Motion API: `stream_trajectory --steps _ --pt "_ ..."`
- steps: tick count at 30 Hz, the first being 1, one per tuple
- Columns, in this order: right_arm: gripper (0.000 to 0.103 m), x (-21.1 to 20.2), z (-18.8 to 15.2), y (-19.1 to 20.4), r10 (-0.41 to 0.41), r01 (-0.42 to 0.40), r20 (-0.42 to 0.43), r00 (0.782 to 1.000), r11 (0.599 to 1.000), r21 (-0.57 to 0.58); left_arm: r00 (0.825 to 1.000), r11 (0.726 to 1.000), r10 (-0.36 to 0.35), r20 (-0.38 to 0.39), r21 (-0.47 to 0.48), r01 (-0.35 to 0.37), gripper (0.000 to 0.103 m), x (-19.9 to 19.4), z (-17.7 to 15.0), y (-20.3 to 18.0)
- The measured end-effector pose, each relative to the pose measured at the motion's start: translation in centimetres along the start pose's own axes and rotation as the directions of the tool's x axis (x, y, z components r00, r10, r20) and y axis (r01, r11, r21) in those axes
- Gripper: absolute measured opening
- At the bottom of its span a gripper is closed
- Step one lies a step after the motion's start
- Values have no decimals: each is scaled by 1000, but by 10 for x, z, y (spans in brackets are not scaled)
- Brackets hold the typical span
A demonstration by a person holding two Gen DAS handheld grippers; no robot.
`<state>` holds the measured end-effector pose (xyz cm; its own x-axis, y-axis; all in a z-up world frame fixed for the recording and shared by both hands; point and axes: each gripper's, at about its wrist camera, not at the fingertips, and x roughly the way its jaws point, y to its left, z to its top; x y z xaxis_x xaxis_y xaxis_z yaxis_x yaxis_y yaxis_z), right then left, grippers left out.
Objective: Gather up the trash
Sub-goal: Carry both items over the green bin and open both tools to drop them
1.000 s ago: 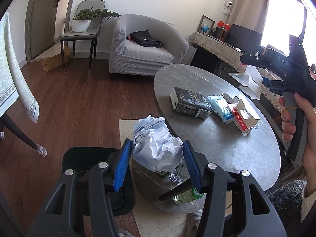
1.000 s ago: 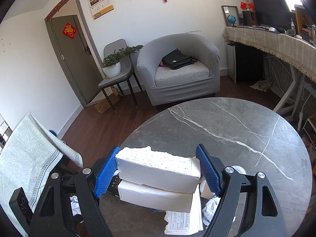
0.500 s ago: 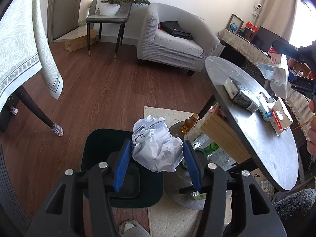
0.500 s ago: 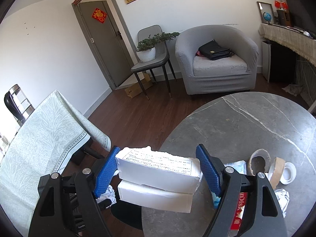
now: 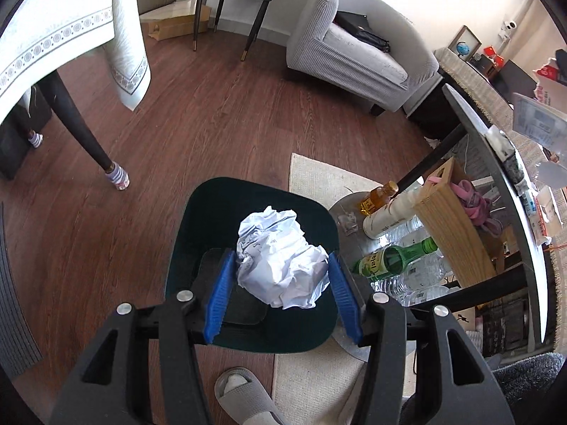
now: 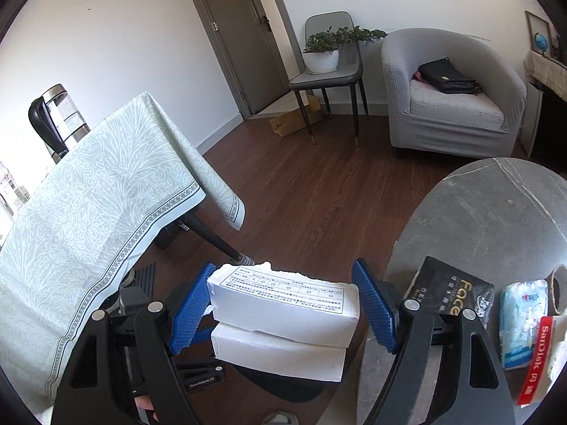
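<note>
Left claw [image 5: 281,283]: clamped on crumpled paper ball [image 5: 281,253], held directly above dark bin [image 5: 248,198] on floor. Right claw [image 6: 283,306]: gripping torn white box [image 6: 283,304] beside table [image 6: 496,212]. Step: disposal. Next: release paper into bin, then box.

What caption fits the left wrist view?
Left gripper holds crumpled paper above a dark green bin on the wood floor.

Left tongs [image 5: 281,272] angled downward, jaws clamped on a load, right tongs [image 6: 283,304] likewise clamped
</note>
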<state>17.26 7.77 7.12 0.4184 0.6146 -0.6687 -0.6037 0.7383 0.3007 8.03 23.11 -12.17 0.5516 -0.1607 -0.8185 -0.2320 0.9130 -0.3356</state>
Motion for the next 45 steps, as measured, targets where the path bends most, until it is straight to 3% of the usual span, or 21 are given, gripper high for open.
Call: stream_trajectory --steps 4,6,8,15,29,41,45 --pt "80 21 -3 14 10 -11 -33 999 1000 -21 1000 998 -5 -27 -66 3 56 13 1 14" --pt "80 33 -6 18 8 -10 -56 998 999 -31 999 995 -8 -31 -101 5 61 15 0 18" --pt "80 44 -9 20 5 -8 -74 997 999 -36 1000 991 -15 -25 -133 12 72 15 0 25" --pt "80 75 -19 19 -19 16 -120 993 999 -30 1000 988 -1 11 -153 3 72 -3 1 38" --pt "80 138 -45 38 -55 38 -244 968 997 -73 986 984 73 147 -174 -47 55 -57 5 76" --pt "81 176 -78 30 -111 80 -350 930 992 -102 973 983 34 229 -186 9 50 -91 15 78" --pt "92 188 -92 26 -131 92 -404 905 989 -115 970 986 35 240 -166 5 50 -96 20 70"
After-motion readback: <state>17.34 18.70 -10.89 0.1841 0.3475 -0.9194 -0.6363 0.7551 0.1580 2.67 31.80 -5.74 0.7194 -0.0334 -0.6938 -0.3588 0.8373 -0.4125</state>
